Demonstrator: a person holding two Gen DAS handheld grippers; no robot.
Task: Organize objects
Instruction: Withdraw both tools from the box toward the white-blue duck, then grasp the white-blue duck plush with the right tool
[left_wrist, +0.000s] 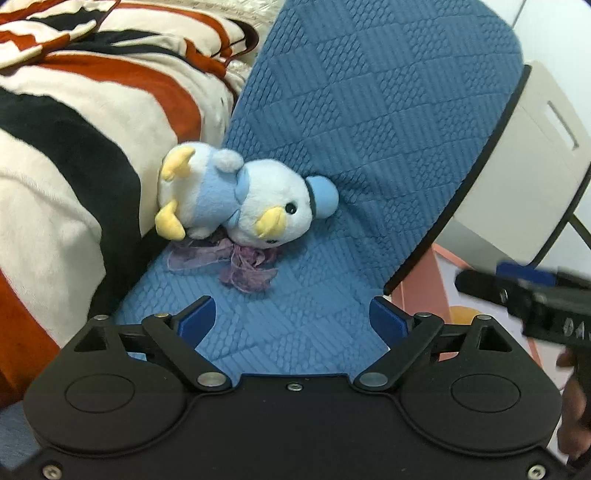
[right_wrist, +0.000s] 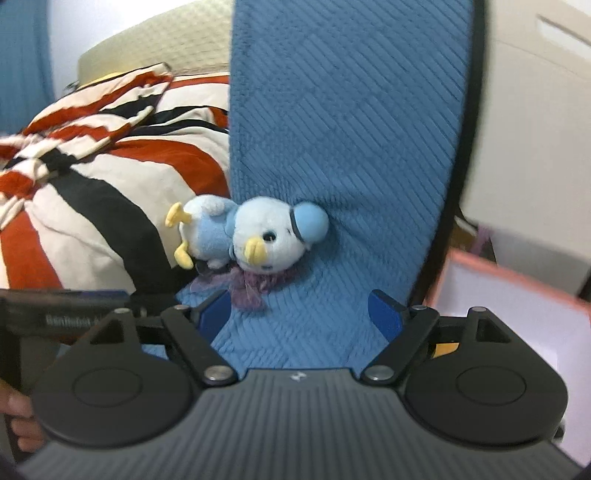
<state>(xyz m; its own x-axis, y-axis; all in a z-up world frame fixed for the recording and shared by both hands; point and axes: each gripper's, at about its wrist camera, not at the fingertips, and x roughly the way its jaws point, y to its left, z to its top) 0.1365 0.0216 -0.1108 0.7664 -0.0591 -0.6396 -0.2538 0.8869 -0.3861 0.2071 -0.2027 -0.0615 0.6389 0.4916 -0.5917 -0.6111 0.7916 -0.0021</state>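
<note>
Both grippers, left (left_wrist: 289, 320) and right (right_wrist: 301, 314), fingers wide and empty, facing untouched plush (left_wrist: 236, 197) on chair (left_wrist: 369, 129); organizing apparently unstarted.

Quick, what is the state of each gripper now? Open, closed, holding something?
Left gripper: open, holding nothing, short of the plush duck.
Right gripper: open, holding nothing.
</note>
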